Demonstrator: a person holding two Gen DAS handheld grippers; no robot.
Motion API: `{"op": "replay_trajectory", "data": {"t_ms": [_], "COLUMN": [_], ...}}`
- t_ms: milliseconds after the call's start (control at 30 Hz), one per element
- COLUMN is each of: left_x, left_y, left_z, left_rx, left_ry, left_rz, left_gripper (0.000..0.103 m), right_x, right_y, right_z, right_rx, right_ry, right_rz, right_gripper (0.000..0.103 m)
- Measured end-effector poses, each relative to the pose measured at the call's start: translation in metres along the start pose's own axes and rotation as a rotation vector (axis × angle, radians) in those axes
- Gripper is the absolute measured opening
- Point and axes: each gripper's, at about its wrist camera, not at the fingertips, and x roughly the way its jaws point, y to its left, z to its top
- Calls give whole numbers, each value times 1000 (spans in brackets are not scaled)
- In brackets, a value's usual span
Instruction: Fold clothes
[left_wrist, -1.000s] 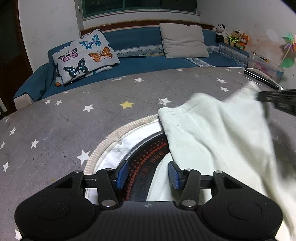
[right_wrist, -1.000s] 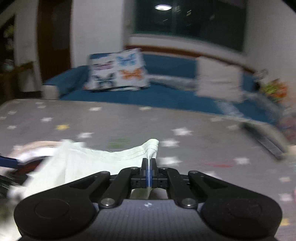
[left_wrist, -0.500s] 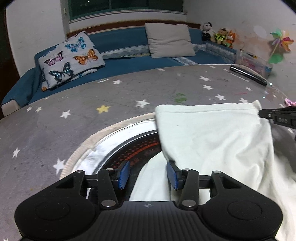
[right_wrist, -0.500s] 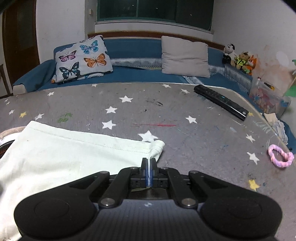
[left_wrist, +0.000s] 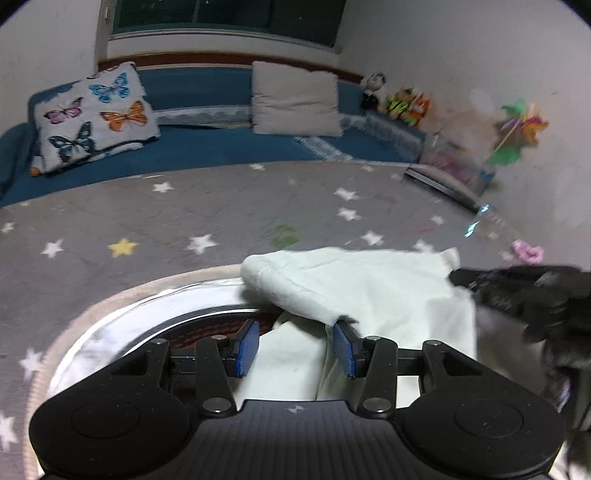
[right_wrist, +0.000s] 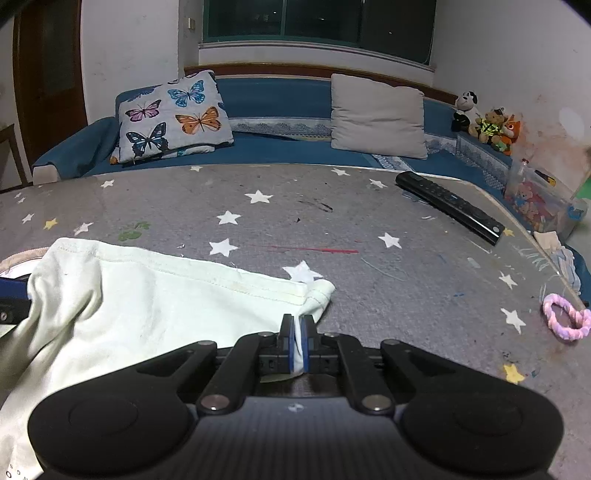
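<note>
A pale cream garment (right_wrist: 147, 291) lies on the grey star-patterned table cover (right_wrist: 332, 221), its hemmed edge running left to right. My right gripper (right_wrist: 298, 332) is shut on the garment's right corner, low over the table. In the left wrist view the garment (left_wrist: 369, 288) is folded over itself, with its near fold lying between my fingers. My left gripper (left_wrist: 295, 343) is open around that fold, its blue pads apart. The right gripper (left_wrist: 517, 291) shows dark at the right of that view.
A round induction cooker with a beige rim (left_wrist: 129, 314) sits under the garment's left part. A black remote (right_wrist: 447, 206), a pink ring (right_wrist: 565, 317) and a clear toy box (right_wrist: 539, 206) lie at the right. A blue sofa with cushions (right_wrist: 177, 114) stands behind.
My right gripper has laid the garment's corner down lower and nearer. My left gripper has moved right and forward, so the garment's fold now lies between its open fingers.
</note>
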Motion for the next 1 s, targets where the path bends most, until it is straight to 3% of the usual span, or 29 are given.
{"op": "replay_trajectory", "data": {"t_ms": [167,233,333,500,600,767,867,933,1000], "left_x": [-10,-10,-10,-14,-13,4,8,8,5], "left_y": [-41,-58,-68,-39,-19,-12,-13,-13,-12], "left_z": [-5,-8,-9,1,7,0,-3,-5,-6], "left_rx": [156,219,251,128,66,99,104,110,123], "left_ry": [-75,-70,-74,-108,-89,25,46,45,27], "left_rz": [-74,-106,-97,-2,62,92,99,98,117], "left_gripper": [49,49,49,49,47,49,49,40,10], "right_x": [0,0,-1,1,1,1,0,0,0], "right_y": [-2,-2,-3,-6,-7,-7,-7,-6,-6], "right_z": [0,0,0,-1,-1,-1,-1,-2,-1], "right_rx": [1,2,8,22,25,27,28,28,27], "right_ry": [-3,-5,-5,-5,-7,-10,-10,-10,-10], "right_rz": [9,11,15,27,30,30,29,27,26], "right_gripper": [5,5,5,5,5,5,5,5,5]}}
